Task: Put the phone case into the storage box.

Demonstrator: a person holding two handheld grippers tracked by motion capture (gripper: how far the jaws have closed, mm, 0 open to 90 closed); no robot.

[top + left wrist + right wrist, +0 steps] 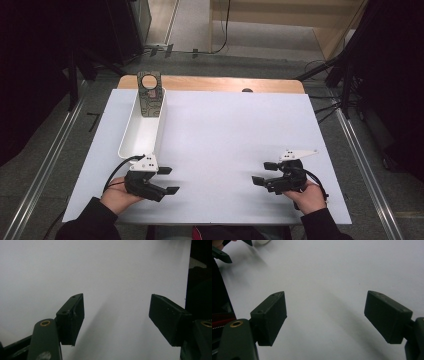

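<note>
Left gripper [168, 180] (empty) near tray [141, 131]

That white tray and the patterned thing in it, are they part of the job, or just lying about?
Part of the job:
- white tray
- patterned piece leaning in its far end
- left gripper, open
- right gripper, open

Lying about:
- floor cables

Matt white table sheet [225, 135], glossy white plastic tray [140, 135] (wood edge [215, 83] behind).
</note>
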